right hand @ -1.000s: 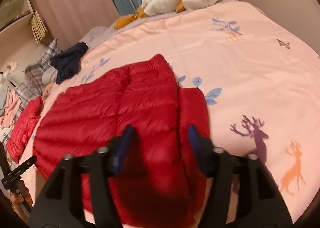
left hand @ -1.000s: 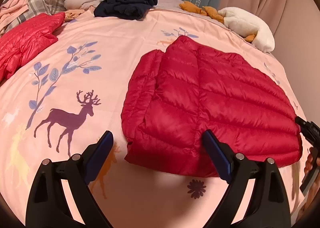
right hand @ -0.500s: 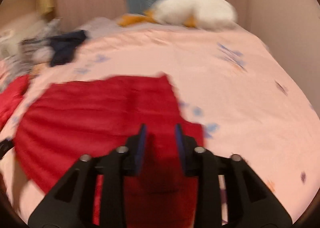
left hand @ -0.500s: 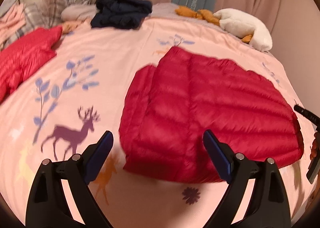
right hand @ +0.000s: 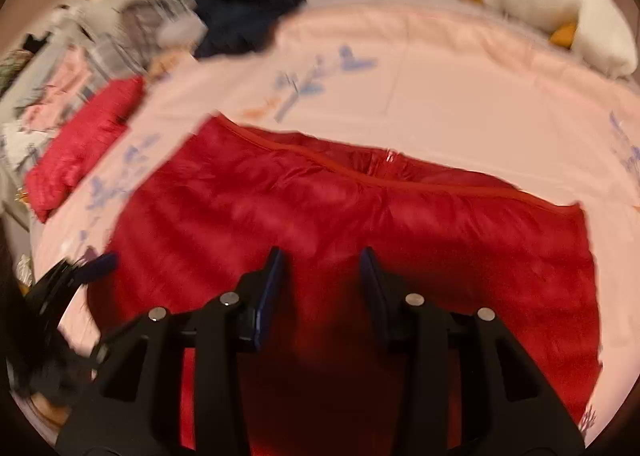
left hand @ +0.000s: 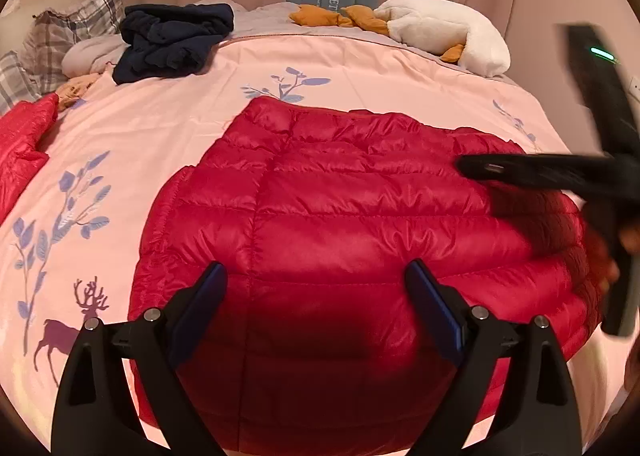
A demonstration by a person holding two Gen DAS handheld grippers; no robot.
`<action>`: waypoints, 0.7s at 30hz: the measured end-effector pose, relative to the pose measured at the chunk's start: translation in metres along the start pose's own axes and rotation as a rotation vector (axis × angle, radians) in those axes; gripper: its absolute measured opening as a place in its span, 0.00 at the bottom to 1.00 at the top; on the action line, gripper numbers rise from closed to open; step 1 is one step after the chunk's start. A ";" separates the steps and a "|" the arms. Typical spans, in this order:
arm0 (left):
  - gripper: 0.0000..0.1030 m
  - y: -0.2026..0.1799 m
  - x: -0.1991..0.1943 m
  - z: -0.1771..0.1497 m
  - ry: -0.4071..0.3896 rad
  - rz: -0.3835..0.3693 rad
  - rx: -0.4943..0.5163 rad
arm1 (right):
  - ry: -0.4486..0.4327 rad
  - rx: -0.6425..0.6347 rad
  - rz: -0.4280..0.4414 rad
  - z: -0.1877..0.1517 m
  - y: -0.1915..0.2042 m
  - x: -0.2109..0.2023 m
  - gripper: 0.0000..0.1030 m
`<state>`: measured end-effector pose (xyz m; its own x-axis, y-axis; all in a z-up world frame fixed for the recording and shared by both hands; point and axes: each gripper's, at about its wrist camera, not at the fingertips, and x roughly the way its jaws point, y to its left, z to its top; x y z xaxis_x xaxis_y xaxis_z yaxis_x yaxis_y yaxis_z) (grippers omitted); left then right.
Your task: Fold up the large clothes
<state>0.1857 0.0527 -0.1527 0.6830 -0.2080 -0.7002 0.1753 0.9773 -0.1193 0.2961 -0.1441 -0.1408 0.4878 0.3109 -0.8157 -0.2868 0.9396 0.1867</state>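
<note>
Red down jacket (left hand: 344, 224), beneath both jaws

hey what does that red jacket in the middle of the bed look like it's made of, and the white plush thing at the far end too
Red jacket: looks like thin, glossy nylon or polyester shell over puffy filling; the sign is the sheen and the stitched horizontal quilted channels. Whether the fill is down or synthetic cannot be told.

White plush: seems a soft, matte fleece or pile fabric, stuffed, with orange parts of similar fuzzy cloth.

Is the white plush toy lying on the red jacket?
No, the plush toy lies at the bed's far edge, apart from the jacket.
</note>
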 end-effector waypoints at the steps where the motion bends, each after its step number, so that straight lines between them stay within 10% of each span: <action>1: 0.89 0.000 0.000 -0.001 0.000 -0.007 -0.003 | 0.024 0.000 -0.030 0.007 -0.001 0.010 0.37; 5: 0.89 0.004 0.005 0.000 0.000 -0.021 -0.002 | 0.062 0.033 -0.127 0.033 -0.015 0.047 0.31; 10: 0.89 0.005 0.008 0.008 0.008 -0.030 -0.008 | -0.094 0.110 -0.225 0.048 -0.031 0.027 0.33; 21: 0.89 -0.005 0.015 0.057 -0.020 -0.061 0.011 | -0.224 0.018 -0.130 -0.016 -0.017 -0.054 0.49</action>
<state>0.2355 0.0420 -0.1221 0.6848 -0.2683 -0.6776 0.2247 0.9622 -0.1539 0.2616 -0.1788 -0.1086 0.6906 0.2093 -0.6923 -0.1959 0.9756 0.0996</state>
